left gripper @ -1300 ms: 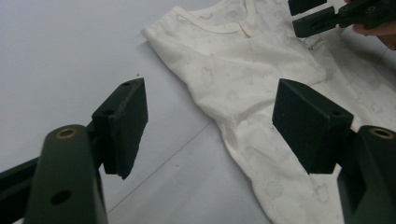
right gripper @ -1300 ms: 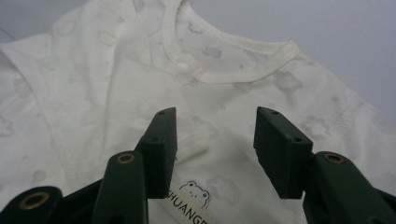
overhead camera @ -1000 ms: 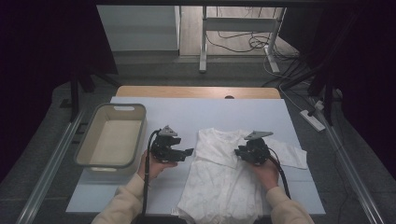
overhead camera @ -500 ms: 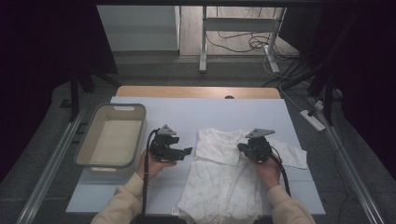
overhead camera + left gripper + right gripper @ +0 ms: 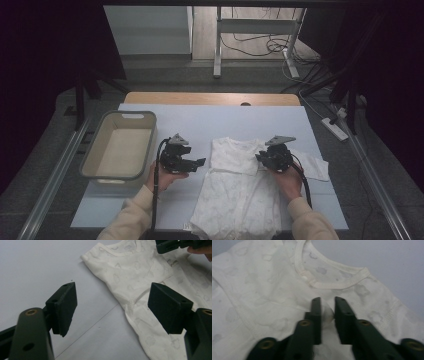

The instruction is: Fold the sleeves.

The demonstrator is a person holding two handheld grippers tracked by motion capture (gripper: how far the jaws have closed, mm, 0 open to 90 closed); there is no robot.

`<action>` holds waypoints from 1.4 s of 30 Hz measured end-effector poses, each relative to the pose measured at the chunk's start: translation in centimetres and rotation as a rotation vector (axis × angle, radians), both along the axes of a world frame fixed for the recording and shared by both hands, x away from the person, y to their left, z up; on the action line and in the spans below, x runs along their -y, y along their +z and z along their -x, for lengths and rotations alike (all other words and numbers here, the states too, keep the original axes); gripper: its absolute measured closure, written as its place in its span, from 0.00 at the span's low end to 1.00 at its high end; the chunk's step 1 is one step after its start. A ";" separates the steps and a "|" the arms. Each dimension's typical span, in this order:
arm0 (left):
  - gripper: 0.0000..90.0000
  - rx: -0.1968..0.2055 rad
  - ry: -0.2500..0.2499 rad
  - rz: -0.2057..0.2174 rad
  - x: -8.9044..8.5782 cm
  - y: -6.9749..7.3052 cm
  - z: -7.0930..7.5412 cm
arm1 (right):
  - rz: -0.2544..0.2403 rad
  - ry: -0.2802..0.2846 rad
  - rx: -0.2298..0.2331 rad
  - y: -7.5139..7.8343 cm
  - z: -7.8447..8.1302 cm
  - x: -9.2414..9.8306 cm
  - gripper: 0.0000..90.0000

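Since the earlier pictures, the right claw (image 5: 264, 159) had slid a little to the right, from over the middle of the white baby shirt (image 5: 240, 195) toward its right side. Its jaws had just been opening again after squeezing tight. In the right gripper view, the right claw (image 5: 327, 305) had only a small gap left, and a little bump of white cloth sat pinched up between the two black jaws, just below the round neck hole. The pads looked like they touched the cloth on both sides.

The left claw (image 5: 197, 162) had not moved. It hung just beside the shirt's left edge, above the pale blue worktop (image 5: 200, 120). In the left gripper view, the left claw (image 5: 112, 300) stood wide open with nothing between its jaws. The bare worktop and the shirt's side seam lay under it.

The shirt lay spread flat on the worktop, front up, near the person's side, with its neck pointing away. One short sleeve (image 5: 315, 166) stuck out to the right. A grey tub (image 5: 95, 150) stood on the worktop's left end, well apart from the shirt.
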State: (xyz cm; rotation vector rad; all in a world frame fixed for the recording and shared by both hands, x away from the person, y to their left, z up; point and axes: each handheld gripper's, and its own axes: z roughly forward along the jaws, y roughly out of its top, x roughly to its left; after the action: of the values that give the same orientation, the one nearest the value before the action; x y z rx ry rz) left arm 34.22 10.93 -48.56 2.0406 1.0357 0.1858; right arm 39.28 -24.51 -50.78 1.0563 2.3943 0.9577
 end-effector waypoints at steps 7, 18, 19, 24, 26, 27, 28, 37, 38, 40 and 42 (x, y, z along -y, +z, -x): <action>0.27 -0.009 -0.001 0.008 -0.1 -0.1 -0.1 | -0.085 -0.038 0.019 0.6 0.3 1.0 0.48; 0.26 -0.006 -0.013 -0.014 -0.2 -0.2 0.0 | -0.101 -0.001 0.042 0.8 1.6 2.1 0.44; 0.26 -0.007 -0.010 -0.012 -0.2 -0.2 0.0 | -0.097 0.003 0.041 0.8 1.7 2.1 0.44; 0.24 -0.013 -0.006 -0.012 -0.4 -0.2 0.0 | -0.099 0.012 0.046 1.0 2.2 2.4 0.43; 0.23 -0.015 -0.009 -0.010 -0.5 -0.3 0.0 | -0.100 0.010 0.044 1.0 2.4 2.6 0.42; 0.23 -0.017 -0.012 -0.009 -0.5 -0.3 0.0 | -0.103 0.010 0.044 1.0 2.5 2.7 0.42; 0.23 -0.018 -0.013 -0.007 -0.5 -0.3 0.0 | -0.104 0.009 0.044 1.0 2.6 2.8 0.42; 0.22 -0.017 -0.025 -0.014 -0.3 -0.3 0.0 | -0.103 -0.007 0.043 1.2 3.0 3.3 0.41; 0.22 -0.017 -0.028 -0.015 -0.3 -0.3 0.1 | -0.101 -0.011 0.045 1.2 3.1 3.4 0.41; 0.22 -0.019 -0.030 -0.018 -0.3 -0.3 0.1 | -0.104 -0.023 0.045 1.2 3.4 3.7 0.41; 0.22 -0.022 -0.026 -0.015 -0.3 -0.3 0.2 | -0.118 -0.042 0.043 1.4 3.8 4.0 0.41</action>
State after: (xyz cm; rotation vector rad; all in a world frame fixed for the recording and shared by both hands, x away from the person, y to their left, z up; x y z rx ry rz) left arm 34.02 11.26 -48.85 2.0733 1.0229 0.1586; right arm 35.49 -28.54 -49.41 1.1108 2.2963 1.1074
